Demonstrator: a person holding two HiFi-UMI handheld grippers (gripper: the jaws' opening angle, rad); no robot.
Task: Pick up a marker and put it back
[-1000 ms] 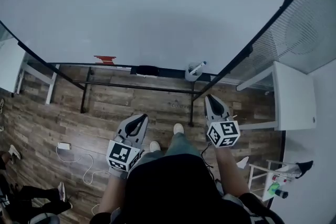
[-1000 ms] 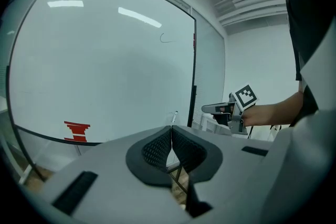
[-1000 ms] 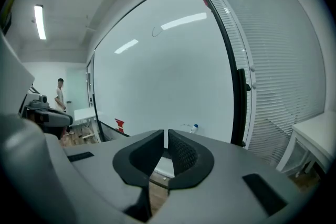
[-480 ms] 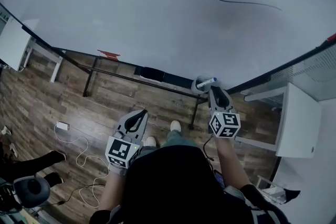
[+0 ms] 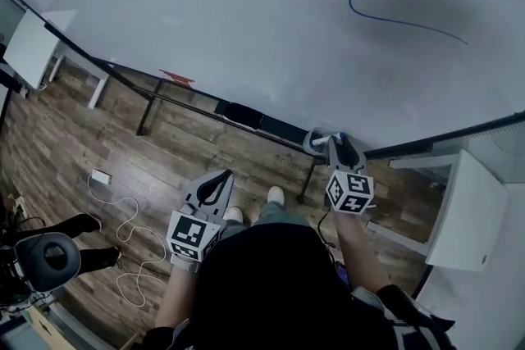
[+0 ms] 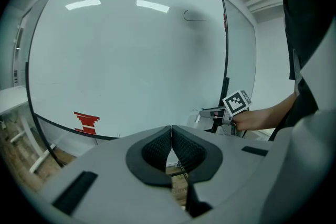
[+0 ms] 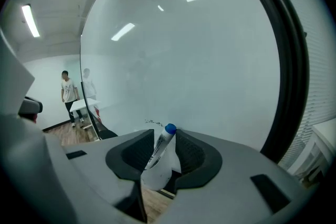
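A white marker with a blue cap [image 7: 163, 143] stands tilted in a small white cup [image 7: 156, 176] on the whiteboard's tray. My right gripper [image 7: 160, 138] reaches over the cup; its jaws are opening and the marker stands between the pads, untouched by them. From the head view the right gripper [image 5: 337, 145] sits right at the cup [image 5: 314, 143]. My left gripper [image 5: 220, 179] hangs back over the floor, shut with nothing in it; its pads [image 6: 157, 145] meet.
The whiteboard [image 5: 246, 12] carries a blue curved line [image 5: 394, 15]. On its tray lie a black eraser [image 5: 244, 114] and a red item [image 5: 176, 77]. A white table [image 5: 469, 209] stands at right. A cable [image 5: 123, 235] lies on the wooden floor at left.
My right gripper has moved forward from behind the cup up to it, so its tips now flank the marker. The left gripper has hardly moved. The head view has swung.
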